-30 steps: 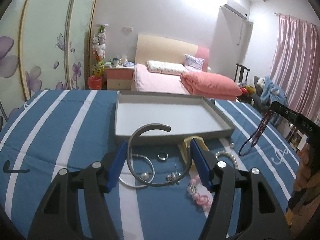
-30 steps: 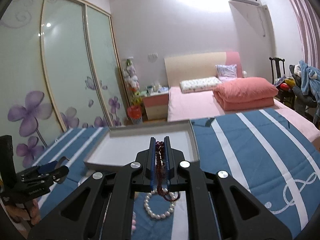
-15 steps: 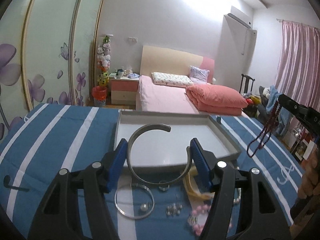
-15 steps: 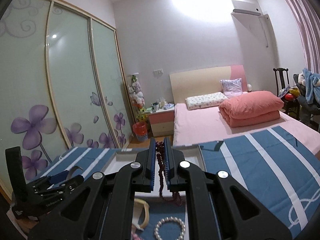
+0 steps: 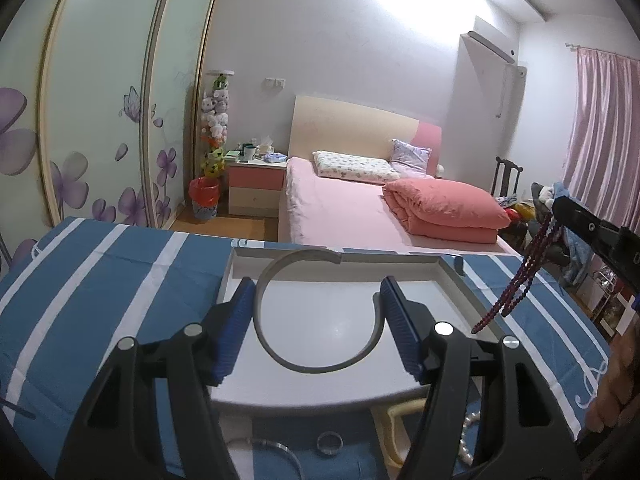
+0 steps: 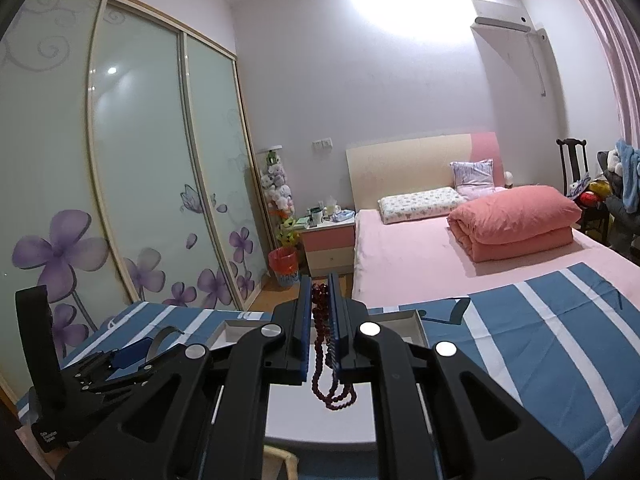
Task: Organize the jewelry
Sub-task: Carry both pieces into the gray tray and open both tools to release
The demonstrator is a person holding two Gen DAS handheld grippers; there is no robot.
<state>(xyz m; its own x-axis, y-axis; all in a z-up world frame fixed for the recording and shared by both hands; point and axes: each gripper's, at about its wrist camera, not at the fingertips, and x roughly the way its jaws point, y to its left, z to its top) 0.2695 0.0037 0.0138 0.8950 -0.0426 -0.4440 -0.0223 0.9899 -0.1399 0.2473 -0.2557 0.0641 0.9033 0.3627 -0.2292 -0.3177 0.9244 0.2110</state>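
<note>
My left gripper [image 5: 318, 304] is shut on a grey open bangle [image 5: 280, 354] and holds it above the white tray [image 5: 460, 276]. My right gripper [image 6: 320, 300] is shut on a dark red bead necklace [image 6: 330, 384] that hangs down over the same tray [image 6: 240, 326]. In the left wrist view the necklace [image 5: 516, 284] dangles from the right gripper above the tray's right rim. The left gripper with the bangle [image 6: 160, 340] shows at the lower left of the right wrist view.
On the blue striped cloth [image 5: 100, 280] in front of the tray lie a silver ring [image 5: 329, 442], a thin hoop [image 5: 276, 450], a cream bangle [image 5: 396, 412] and a pearl bracelet [image 5: 466, 440]. A pink bed [image 5: 340, 208] stands beyond the table.
Both grippers have risen and moved forward over the tray, the left carrying the bangle and the right carrying the necklace. The loose jewelry has dropped to the bottom of the view.
</note>
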